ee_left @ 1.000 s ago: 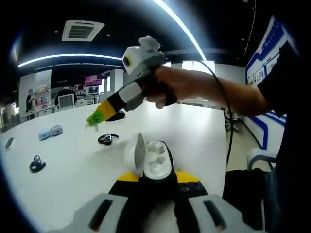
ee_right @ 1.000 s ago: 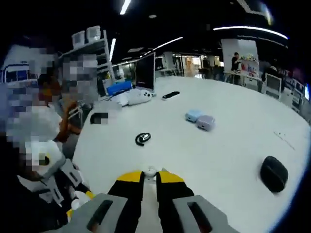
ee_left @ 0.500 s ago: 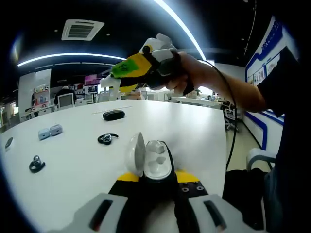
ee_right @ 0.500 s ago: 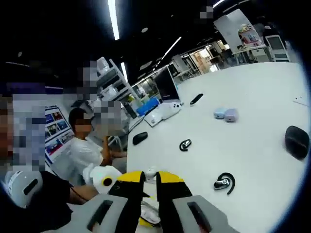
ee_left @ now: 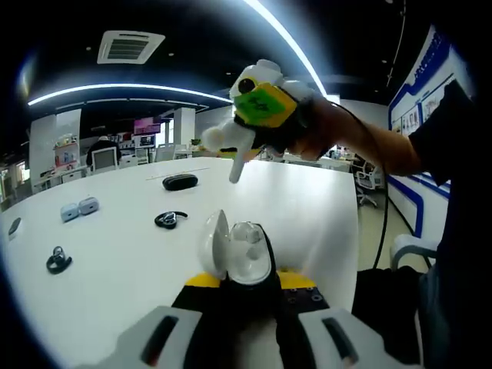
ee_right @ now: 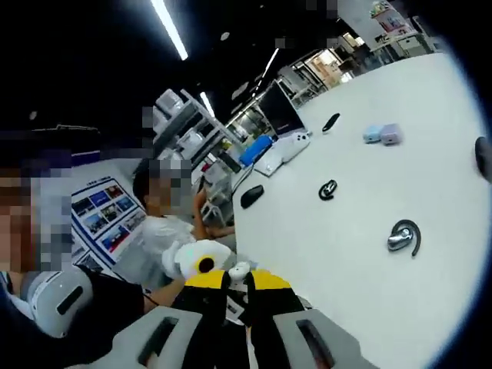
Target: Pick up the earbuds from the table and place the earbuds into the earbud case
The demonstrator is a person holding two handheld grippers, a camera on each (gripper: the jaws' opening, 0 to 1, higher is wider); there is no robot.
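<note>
White laminate covers the big round table (ee_left: 115,231), the largest thing in both views. In the left gripper view the left gripper (ee_left: 237,286) rises from the bottom edge with its black, yellow-tipped jaws clamped on the open earbud case (ee_left: 234,250), a white shell with its lid tipped up to the left; the case is held just above the tabletop. One white earbud (ee_left: 250,234) sits in a well inside it.

Above the case, the right gripper (ee_left: 234,157) comes in from the right in a person's hand (ee_left: 323,134), grey and white with a green and yellow patch, its nose pointing down toward the case but well apart from it. A small white earbud (ee_left: 236,171) sticks out from its tip. In the right gripper view the same right gripper (ee_right: 237,278) has its yellow-tipped jaws pinched nearly together on that earbud (ee_right: 239,270), which peeks up between the tips.

Scattered on the table are a black oval case (ee_left: 179,182), a pair of pastel cases (ee_left: 80,207), one blue and one lilac, lying side by side, and several black ear-hook earbuds: one (ee_left: 170,220) near the middle, one (ee_left: 58,260) toward the left edge. The right gripper view shows another ear-hook earbud (ee_right: 404,237) on the table, with a seated person in a white shirt (ee_right: 157,242) at the table's far side.
</note>
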